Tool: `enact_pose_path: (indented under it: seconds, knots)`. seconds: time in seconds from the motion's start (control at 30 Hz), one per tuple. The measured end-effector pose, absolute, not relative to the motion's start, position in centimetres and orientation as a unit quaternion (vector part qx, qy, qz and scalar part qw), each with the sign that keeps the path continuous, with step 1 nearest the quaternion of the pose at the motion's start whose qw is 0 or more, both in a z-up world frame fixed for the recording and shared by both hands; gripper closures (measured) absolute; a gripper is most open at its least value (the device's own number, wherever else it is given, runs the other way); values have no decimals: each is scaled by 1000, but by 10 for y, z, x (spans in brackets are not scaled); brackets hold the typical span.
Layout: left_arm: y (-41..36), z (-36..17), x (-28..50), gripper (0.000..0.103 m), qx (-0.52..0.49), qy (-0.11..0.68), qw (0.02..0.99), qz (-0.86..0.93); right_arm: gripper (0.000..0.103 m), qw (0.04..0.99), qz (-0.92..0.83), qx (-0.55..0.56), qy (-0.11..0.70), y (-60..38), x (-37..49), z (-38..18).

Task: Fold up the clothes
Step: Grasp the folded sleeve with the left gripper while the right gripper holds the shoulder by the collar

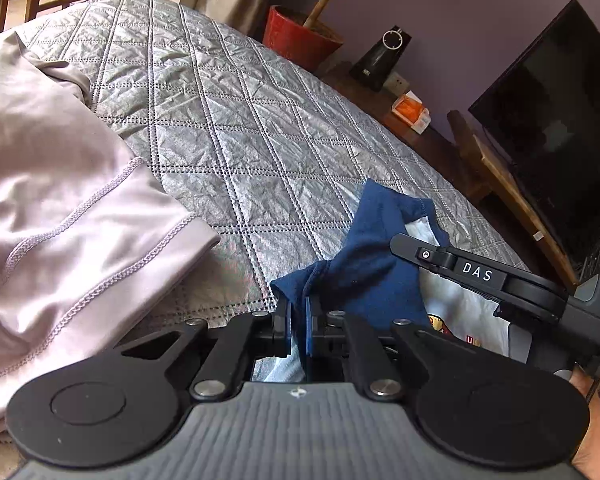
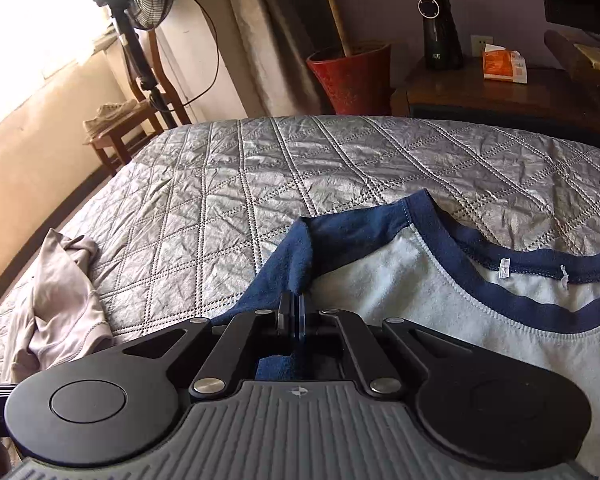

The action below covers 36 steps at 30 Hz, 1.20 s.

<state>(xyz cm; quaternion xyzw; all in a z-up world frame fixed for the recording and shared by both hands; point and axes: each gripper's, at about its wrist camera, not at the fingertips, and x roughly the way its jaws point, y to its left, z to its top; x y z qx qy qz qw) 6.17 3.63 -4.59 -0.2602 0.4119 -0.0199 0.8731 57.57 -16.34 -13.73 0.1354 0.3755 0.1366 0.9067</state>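
Step in hand: While both pairs of tongs sat low over the bed (image 2: pixel 260 168), I was at the pick-up of the shirt (image 2: pixel 440 292), taking it by its dark blue sleeve before any fold was made.
Where the shirt lay: it was spread on the grey quilted bed, pale body with a navy collar band, collar toward the far side in the right wrist view, the printed front partly visible in the left wrist view.
Left tongs (image 1: pixel 298 330): they were pressed together on a bunched ridge of the navy sleeve (image 1: pixel 364 260), blue pads with cloth clamped between them.
Right tongs (image 2: pixel 294 320): they were closed tight too, nipping a raised fold of the same blue sleeve cloth where it met the pale body.
Right tongs as seen from the left: the other tool (image 1: pixel 476 272) lay just beside mine, over the shirt.
Other clothing: a pale lilac garment (image 1: pixel 60 200) lay on the bed to the left, apart from the shirt and untouched.
Next move, as I judged it: lift both pinches together, keep the cloth taut between them, and carry the sleeve across the pale body so it lands flat.
Risk, as I judged it: only thin folds were caught, so a quick pull could slip the cloth or drag the whole shirt.
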Motion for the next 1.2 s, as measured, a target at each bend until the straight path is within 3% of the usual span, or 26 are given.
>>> enact_pose_path:
  seconds: [0.4, 0.5, 0.57, 0.87, 1.0, 1.03, 1.07, 1.2]
  knots:
    - [69, -56, 60, 102, -368, 408, 836, -9, 101, 910, 90, 183, 361, -186, 562, -150]
    - [62, -55, 64, 96, -374, 405, 833, -48, 101, 913, 100, 154, 365, -176, 561, -149]
    - [61, -59, 67, 85, -387, 410, 824, -57, 101, 910, 112, 158, 368, -174, 561, -149]
    - [48, -52, 69, 75, -337, 396, 854, -28, 102, 905, 127, 194, 358, -183, 560, -155]
    - [28, -45, 72, 78, -264, 395, 880, -16, 103, 905, 127, 198, 356, -183, 561, -157]
    - [25, -45, 73, 81, -254, 398, 881, -17, 103, 903, 128, 205, 354, -185, 561, -158]
    - [23, -46, 74, 91, -250, 404, 880, -19, 103, 902, 129, 211, 353, -187, 561, -159]
    - [20, -45, 72, 94, -224, 404, 887, -16, 103, 900, 131, 222, 351, -190, 561, -161]
